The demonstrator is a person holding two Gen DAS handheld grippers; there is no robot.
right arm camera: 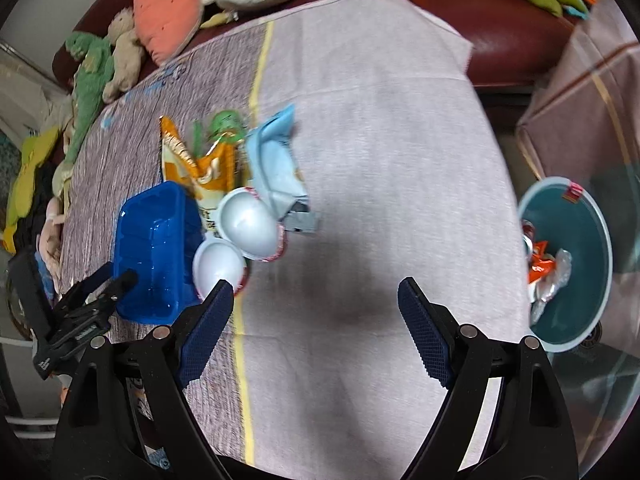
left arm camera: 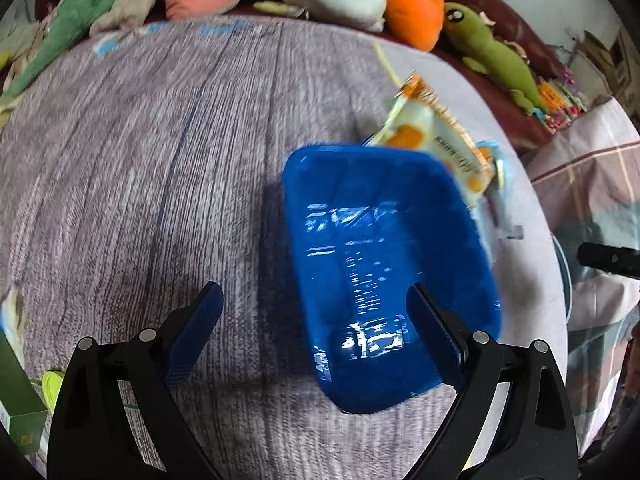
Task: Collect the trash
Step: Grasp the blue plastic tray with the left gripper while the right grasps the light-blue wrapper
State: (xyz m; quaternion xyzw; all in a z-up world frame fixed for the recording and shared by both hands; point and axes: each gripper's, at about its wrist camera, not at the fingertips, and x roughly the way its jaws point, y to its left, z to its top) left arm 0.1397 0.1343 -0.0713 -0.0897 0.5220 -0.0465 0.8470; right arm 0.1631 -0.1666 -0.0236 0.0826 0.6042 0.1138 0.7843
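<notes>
Both grippers hang with jaws spread and nothing between them: the left gripper (left arm camera: 316, 308) sits low over the near end of the blue plastic tray (left arm camera: 384, 272), while the right gripper (right arm camera: 316, 300) hovers above bare tablecloth (right arm camera: 380, 140). The trash is heaped around the tray: an orange-and-white snack wrapper (right arm camera: 200, 168), a pale blue pouch (right arm camera: 276, 168) and two white plastic cups (right arm camera: 248, 224), well apart from the teal bin (right arm camera: 592, 248) off the table's right edge. The glossy tray could skid if pinched by one wall, knocking the cups touching it.
</notes>
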